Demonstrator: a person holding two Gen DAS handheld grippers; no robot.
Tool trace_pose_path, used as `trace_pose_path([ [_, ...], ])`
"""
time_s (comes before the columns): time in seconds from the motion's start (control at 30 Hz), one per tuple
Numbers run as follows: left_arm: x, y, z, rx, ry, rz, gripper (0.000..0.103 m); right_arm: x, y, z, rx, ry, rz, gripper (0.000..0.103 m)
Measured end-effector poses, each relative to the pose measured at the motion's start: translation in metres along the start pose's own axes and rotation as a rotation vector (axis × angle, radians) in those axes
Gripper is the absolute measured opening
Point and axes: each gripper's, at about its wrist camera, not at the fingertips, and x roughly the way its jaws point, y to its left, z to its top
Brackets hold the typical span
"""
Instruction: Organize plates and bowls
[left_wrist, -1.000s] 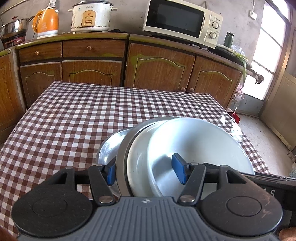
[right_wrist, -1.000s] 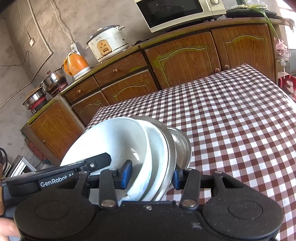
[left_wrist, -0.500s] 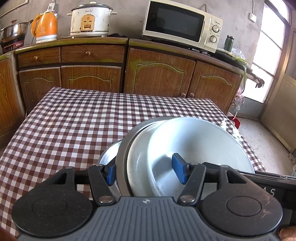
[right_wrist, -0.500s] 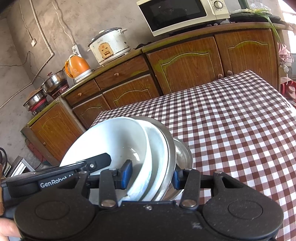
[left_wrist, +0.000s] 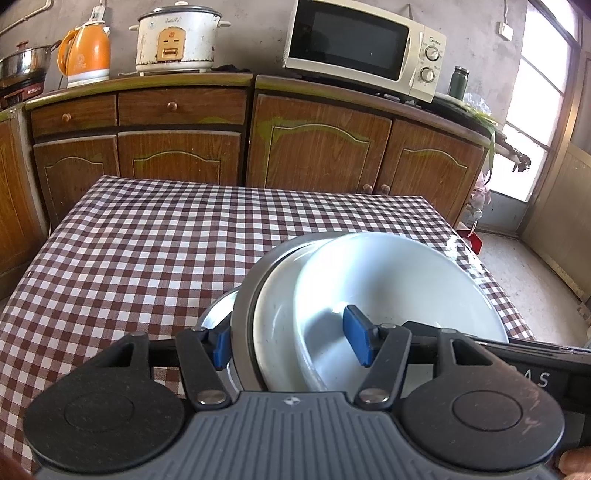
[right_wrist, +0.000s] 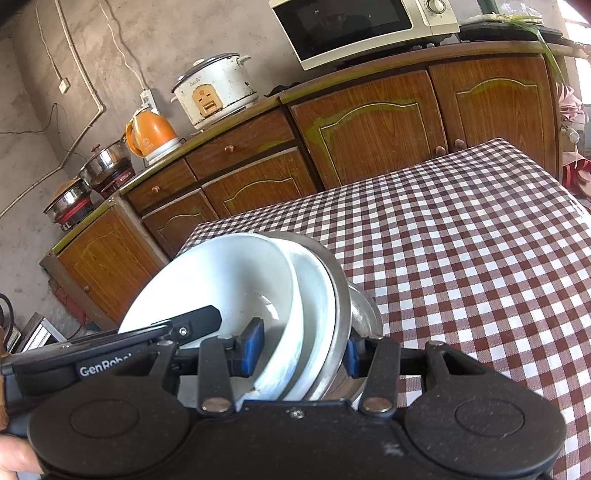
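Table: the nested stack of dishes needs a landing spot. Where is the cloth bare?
The checkered table is bare from the stack of dishes to its far edge by the cabinets, and leftward. It is crowded only near the camera, where both hand-held grippers clamp the stack.

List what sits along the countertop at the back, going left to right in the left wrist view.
Steel pot → orange kettle → white rice cooker → microwave → dark green flask.
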Motion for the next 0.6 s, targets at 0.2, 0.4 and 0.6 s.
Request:
trace_pose_path([
  [0.2, 0.008, 0.002, 0.001, 0.004, 0.011, 0.005, 0.061, 0.01, -0.003, 0.003, 0.005, 0.017, 0.002, 0.053],
  [0.4, 0.016, 0.005, 0.003, 0.007, 0.019, 0.005, 0.061, 0.018, -0.005, 0.004, 0.009, 0.027, -0.001, 0.053],
  [0.6, 0.028, 0.008, 0.004, 0.009, 0.035, 0.008, 0.061, 0.032, -0.009, 0.007, 0.016, 0.047, 0.0, 0.053],
])
